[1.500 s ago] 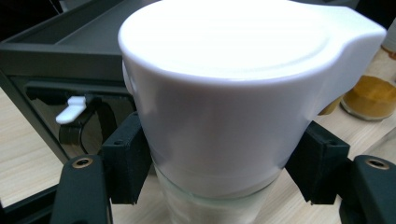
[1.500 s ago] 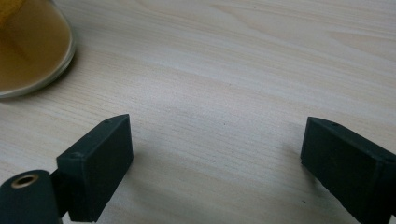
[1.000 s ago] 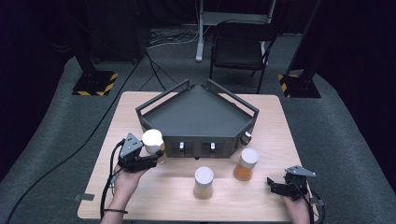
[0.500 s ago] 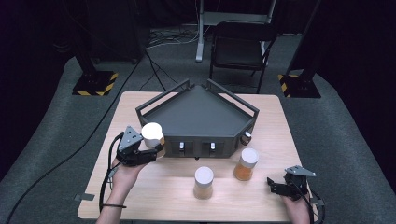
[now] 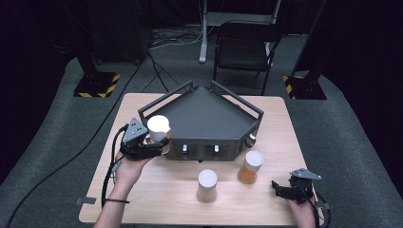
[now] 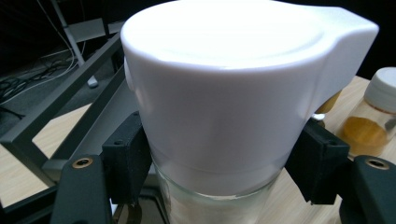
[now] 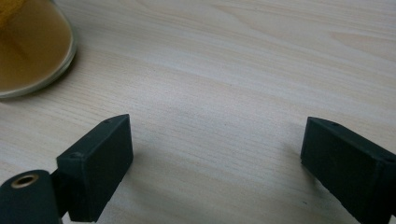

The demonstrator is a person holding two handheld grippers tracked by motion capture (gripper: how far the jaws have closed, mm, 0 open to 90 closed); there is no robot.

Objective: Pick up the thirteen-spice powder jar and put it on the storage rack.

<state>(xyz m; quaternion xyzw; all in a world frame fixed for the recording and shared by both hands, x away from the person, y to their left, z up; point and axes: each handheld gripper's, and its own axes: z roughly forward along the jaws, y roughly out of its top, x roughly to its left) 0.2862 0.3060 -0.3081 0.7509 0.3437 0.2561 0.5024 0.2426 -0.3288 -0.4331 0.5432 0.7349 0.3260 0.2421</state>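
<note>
High view: nearest me, the right gripper point(image 5: 281, 190) rests on the table point(image 5: 157, 199) with its jaws spread wide and nothing between them. Just beyond stand two white-capped jars point(image 5: 207, 185) of amber stuff. Farther on, the left gripper point(image 5: 159, 146) clamps a white-lidded jar point(image 5: 158, 127) below its cap, held off the table at the near left corner of the dark tray point(image 5: 204, 116).
</note>
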